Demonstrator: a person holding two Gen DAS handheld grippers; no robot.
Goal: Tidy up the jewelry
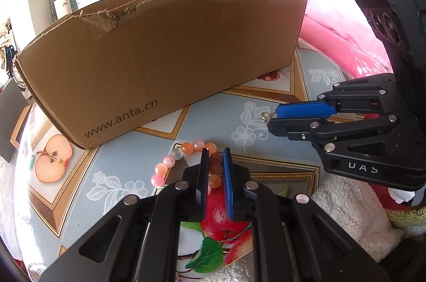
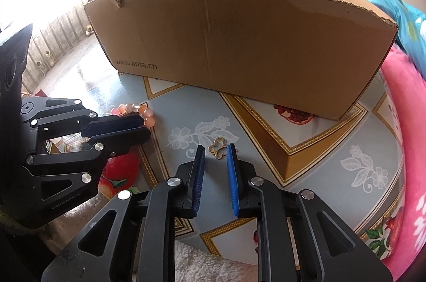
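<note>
A bracelet (image 1: pixel 170 162) of pink, orange and clear beads lies on the patterned tablecloth. My left gripper (image 1: pixel 215 151) is shut on its near side, with beads squeezed between the blue pads. In the right wrist view the same bracelet (image 2: pixel 147 113) shows at the tips of the left gripper (image 2: pixel 146 126). A small gold butterfly-shaped pendant (image 2: pixel 218 147) sits at the tips of my right gripper (image 2: pixel 215 147), whose narrow jaws pinch it. From the left wrist view the pendant (image 1: pixel 265 116) sticks out of the right gripper (image 1: pixel 272 118). A brown cardboard box (image 1: pixel 173 56) with a torn top edge stands just behind.
The cardboard box (image 2: pixel 239 42) fills the far side of the tablecloth (image 2: pixel 332 175). A pink quilt (image 1: pixel 332 24) lies to the right. A white fluffy towel (image 1: pixel 346 207) sits at the near edge under the grippers.
</note>
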